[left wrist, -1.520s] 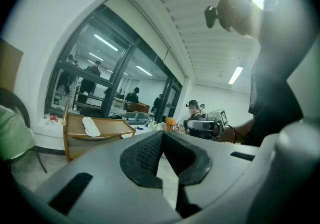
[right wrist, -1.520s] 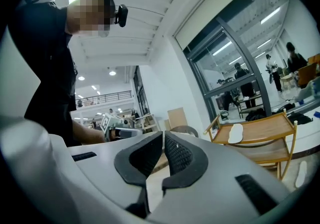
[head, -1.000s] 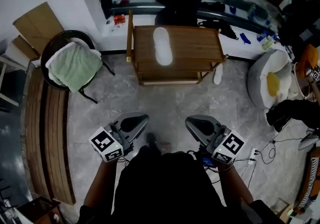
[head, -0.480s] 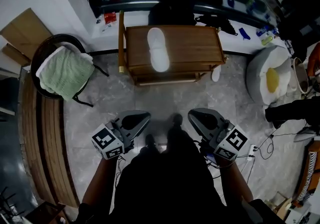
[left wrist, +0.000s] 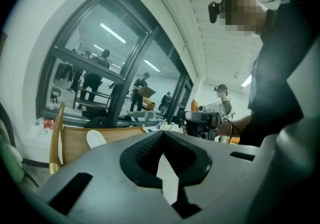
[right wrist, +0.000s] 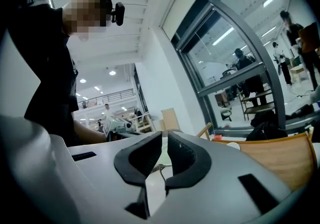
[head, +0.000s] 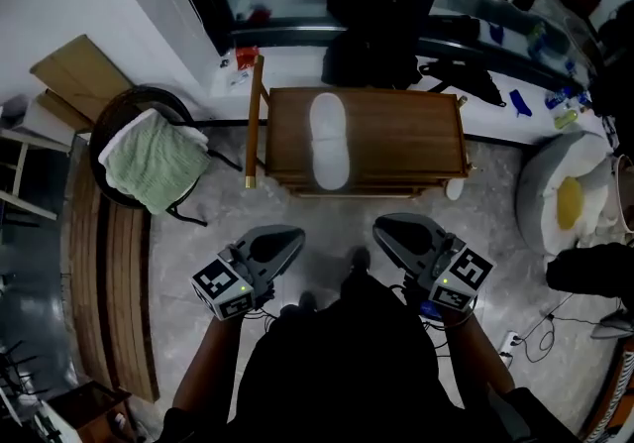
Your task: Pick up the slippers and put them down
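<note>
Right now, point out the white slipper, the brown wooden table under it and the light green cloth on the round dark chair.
white slipper point(head: 329, 139), head view, its middle.
brown wooden table point(head: 406, 139), head view, bare top right of the slipper.
light green cloth point(head: 154, 162), head view, its centre.
</note>
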`<state>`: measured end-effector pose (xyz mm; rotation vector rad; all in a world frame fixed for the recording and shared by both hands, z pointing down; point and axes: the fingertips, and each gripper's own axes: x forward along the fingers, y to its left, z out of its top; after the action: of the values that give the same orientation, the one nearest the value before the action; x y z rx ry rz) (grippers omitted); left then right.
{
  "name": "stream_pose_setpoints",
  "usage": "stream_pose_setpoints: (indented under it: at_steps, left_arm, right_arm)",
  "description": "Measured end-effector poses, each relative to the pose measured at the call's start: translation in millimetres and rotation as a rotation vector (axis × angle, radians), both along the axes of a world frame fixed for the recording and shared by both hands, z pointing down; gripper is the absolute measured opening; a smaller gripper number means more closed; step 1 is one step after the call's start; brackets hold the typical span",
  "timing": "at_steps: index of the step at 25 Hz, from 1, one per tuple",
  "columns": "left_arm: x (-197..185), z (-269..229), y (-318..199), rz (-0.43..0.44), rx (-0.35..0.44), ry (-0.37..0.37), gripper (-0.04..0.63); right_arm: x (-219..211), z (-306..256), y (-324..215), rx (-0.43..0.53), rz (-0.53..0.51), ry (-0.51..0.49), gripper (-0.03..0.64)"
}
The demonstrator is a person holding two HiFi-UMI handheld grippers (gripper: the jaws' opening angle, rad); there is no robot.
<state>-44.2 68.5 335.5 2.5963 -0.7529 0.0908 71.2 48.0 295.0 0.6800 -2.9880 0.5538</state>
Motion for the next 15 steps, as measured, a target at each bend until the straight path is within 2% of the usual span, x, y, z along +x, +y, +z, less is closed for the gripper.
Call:
stream_pose_setpoints:
  at_steps: [8, 11, 15]
  left_arm:
    - [9.2, 2.4, -44.5, -0.11, -0.009, -0.048, 0.003]
    - [5.8, 10.5, -57.7, -0.123, -0.022, -0.063, 0.003]
    - [1.7, 26.4, -74.3, -0.101, -0.047, -0.053, 0.003]
  right_arm:
    - [7.0, 19.4, -47.1, -0.031, -0.14, -0.025, 0.026]
    - [8.1, 39.4, -59.2, -0.09, -0.124, -0.039, 0.026]
    - [4.2, 67.2, -74.5, -0.213, -0.068, -0.09, 0.026]
